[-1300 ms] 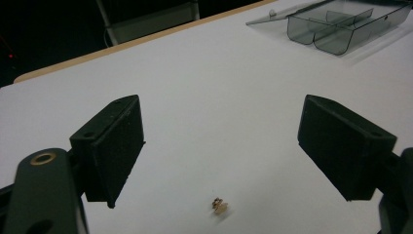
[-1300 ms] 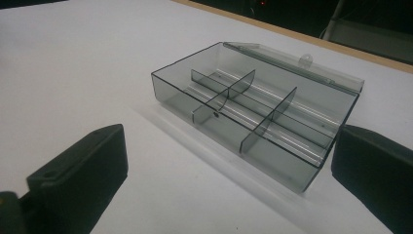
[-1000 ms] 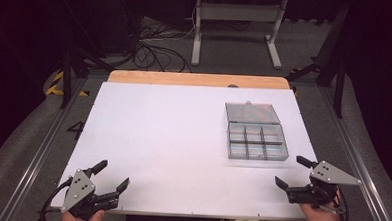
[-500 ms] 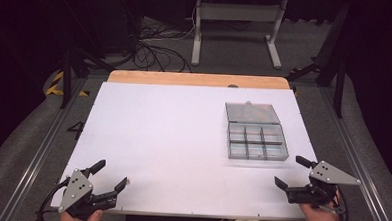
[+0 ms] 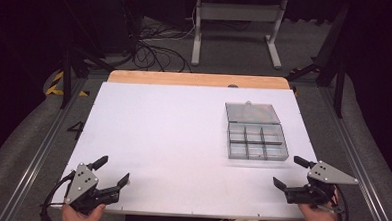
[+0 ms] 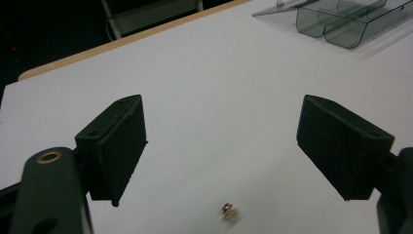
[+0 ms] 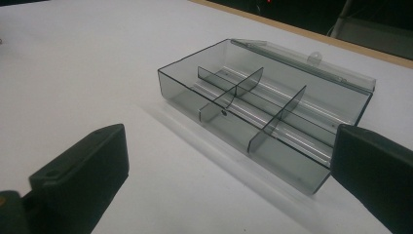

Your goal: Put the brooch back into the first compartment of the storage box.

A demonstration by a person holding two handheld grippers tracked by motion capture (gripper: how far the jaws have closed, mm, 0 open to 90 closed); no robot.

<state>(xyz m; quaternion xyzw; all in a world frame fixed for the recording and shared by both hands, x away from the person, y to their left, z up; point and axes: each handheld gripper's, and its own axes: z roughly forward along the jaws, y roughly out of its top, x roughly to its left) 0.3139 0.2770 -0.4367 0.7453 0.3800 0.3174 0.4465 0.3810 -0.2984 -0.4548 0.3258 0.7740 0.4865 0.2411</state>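
Box (image 5: 257, 138): clear grey, divided into compartments, lid folded open; sits on the right half of the counter (image 5: 172, 139).
Box axis: base and open lid run lengthwise away from the person; hinged lid lies at the far end.
Left gripper (image 5: 112, 173): near-left counter edge, fingers wide, holding nothing.
Small part (image 6: 230, 211): lies on the counter between the left fingers.
Right gripper (image 5: 291, 172): near-right edge, near the box, fingers wide, holding nothing.

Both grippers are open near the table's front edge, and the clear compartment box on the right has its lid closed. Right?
Not quite: the compartment box has its lid open, folded back behind the compartments, as the right gripper view shows. Left gripper and right gripper are indeed open.
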